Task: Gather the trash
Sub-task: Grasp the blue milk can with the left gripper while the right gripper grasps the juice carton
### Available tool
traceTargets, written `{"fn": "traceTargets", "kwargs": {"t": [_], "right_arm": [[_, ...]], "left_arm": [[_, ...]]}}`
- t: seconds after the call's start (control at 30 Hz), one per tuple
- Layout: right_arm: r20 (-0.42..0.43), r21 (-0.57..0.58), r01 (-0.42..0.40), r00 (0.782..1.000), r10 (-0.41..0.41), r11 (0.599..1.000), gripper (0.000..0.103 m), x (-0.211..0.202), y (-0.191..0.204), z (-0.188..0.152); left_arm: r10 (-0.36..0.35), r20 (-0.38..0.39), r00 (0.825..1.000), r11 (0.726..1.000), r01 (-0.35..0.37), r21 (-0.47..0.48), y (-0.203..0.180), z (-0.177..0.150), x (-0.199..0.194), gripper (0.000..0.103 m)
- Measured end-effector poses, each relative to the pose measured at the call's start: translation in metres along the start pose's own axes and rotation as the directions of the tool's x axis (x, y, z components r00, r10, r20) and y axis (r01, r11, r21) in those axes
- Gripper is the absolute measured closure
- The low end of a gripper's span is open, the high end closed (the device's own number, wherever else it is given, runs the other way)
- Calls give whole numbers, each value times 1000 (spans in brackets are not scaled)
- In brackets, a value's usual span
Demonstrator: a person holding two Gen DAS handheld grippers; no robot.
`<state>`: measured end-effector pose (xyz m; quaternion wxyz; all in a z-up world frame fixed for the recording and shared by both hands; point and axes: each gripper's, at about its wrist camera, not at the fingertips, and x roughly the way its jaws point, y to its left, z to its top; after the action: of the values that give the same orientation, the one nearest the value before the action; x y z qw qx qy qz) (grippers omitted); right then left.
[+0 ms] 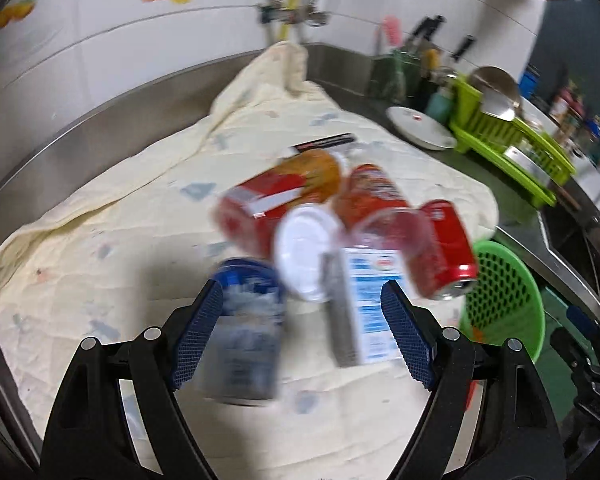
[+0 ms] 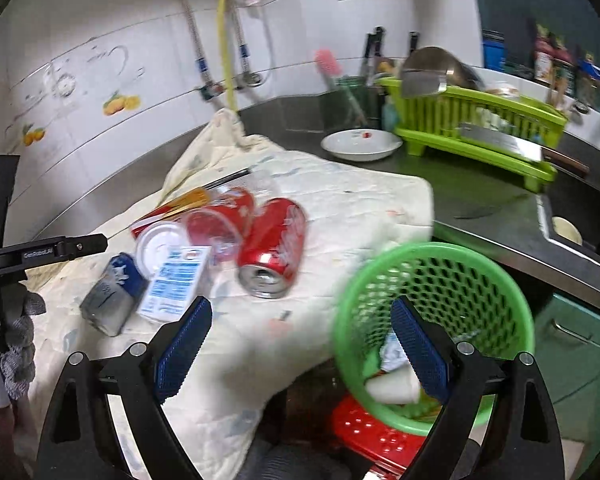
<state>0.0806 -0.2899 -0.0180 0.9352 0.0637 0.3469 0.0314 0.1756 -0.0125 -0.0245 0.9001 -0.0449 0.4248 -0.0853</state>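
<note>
Trash lies on a cream cloth (image 1: pixel 112 248): a blue can (image 1: pixel 248 312), a white lid (image 1: pixel 306 256), a white-and-blue carton (image 1: pixel 374 304), a red can (image 1: pixel 446 248), a clear cup (image 1: pixel 396 228) and red-orange packets (image 1: pixel 284 196). My left gripper (image 1: pixel 302 330) is open and empty, just above the blue can and carton. My right gripper (image 2: pixel 302 344) is open and empty, between the red can (image 2: pixel 274 246) and the green mesh basket (image 2: pixel 432 264), which holds a paper cup (image 2: pixel 392 388) and scraps. The carton (image 2: pixel 174 284) and blue can (image 2: pixel 112 294) lie left of it.
A white bowl (image 2: pixel 360 144) and a green dish rack (image 2: pixel 480 128) with metal utensils stand on the steel counter behind. A sink (image 2: pixel 580 220) is at the right. A red stool (image 2: pixel 372 436) sits under the basket. The left gripper's handle (image 2: pixel 40 256) shows at left.
</note>
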Motion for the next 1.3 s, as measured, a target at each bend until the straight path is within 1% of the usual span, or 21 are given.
{"fn": "traceTargets", "kwargs": {"t": [0.1,0.3,0.4,0.47,0.6,0.77,0.9,0.97,1.0,1.03,1.1,1.2,1.3], "right_arm": [[-14,-29,-23,1000,23,999,15,10,19,5],[-40,-64,-59,998,57,996,15,25,47,9],[-60,-75,-68,996,64,995,15,32,55,8],[-74,-81,-66,995,60,994,15,38,59,7],[-97,-80,-71,993,64,994,15,46,62,6],[-124,-73,-73,990,63,995,15,58,65,5],[-139,-67,-83,988,73,994,15,64,68,6],[-145,-70,-84,987,73,994,15,69,70,7],[-149,-69,-85,986,74,994,15,71,71,7],[-152,-68,-86,986,75,994,15,72,72,8],[-165,-63,-95,983,84,993,15,77,75,9],[-186,-52,-106,978,95,993,15,86,81,13],[-216,-43,-120,971,108,992,15,96,88,18]], "left_arm": [[27,-19,999,999,-28,-26,20,-2,7,22],[7,-129,992,996,-17,-82,49,-14,37,21],[-4,-171,985,996,-11,-90,53,-18,52,21],[-23,-197,980,996,5,-88,54,-20,61,21],[-41,-223,974,997,25,-75,52,-23,73,21],[-51,-234,971,997,37,-64,49,-25,80,21],[-63,-256,965,997,48,-62,50,-27,88,21],[-56,-254,966,997,40,-67,53,-26,90,23],[-65,-251,966,996,48,-76,55,-26,89,25],[-75,-249,966,995,57,-80,57,-25,89,31],[-94,-248,964,994,75,-83,57,-25,88,38],[-78,-225,971,995,63,-74,58,-26,83,38],[-88,-213,973,994,70,-89,65,-28,77,38]]}}
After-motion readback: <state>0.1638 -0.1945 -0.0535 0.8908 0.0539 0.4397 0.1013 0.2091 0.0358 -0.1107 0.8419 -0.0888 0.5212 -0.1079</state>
